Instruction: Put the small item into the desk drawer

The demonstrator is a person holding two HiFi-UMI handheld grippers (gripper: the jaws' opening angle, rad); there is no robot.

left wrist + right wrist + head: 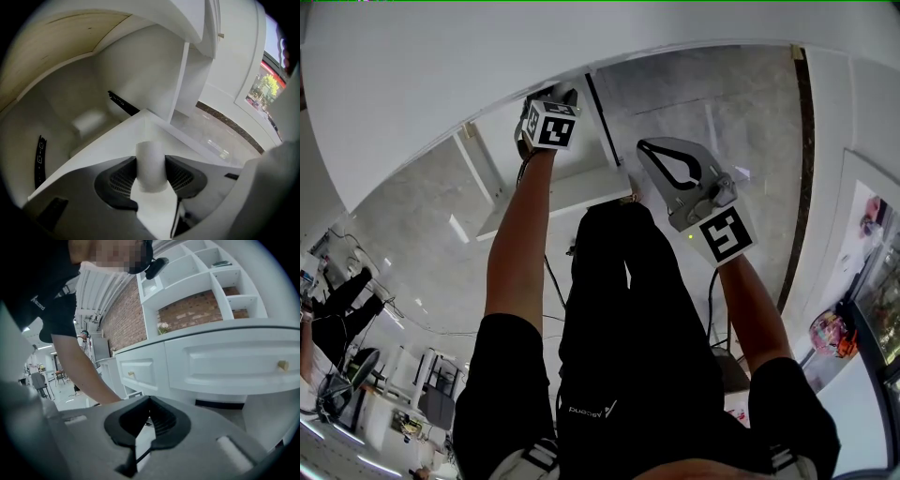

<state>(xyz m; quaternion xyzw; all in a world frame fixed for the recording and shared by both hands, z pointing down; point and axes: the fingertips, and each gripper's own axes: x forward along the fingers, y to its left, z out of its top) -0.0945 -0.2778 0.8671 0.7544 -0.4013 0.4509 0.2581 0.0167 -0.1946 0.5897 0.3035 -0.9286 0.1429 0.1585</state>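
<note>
We see our left gripper (150,161) squeezing the small white tube (151,174) between its two jaws. The tube is just above the open drawer (108,145), near its corner. Our right gripper (149,401) is closed on nothing, beside the drawer.

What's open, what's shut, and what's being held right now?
Desk drawer: pulled open.
Small white cylinder: gripped, held at the open drawer, not yet let go.
Left tongs: shut on the cylinder.
Right tongs: shut, nothing in them.
Drawers with brass knobs: closed.
</note>
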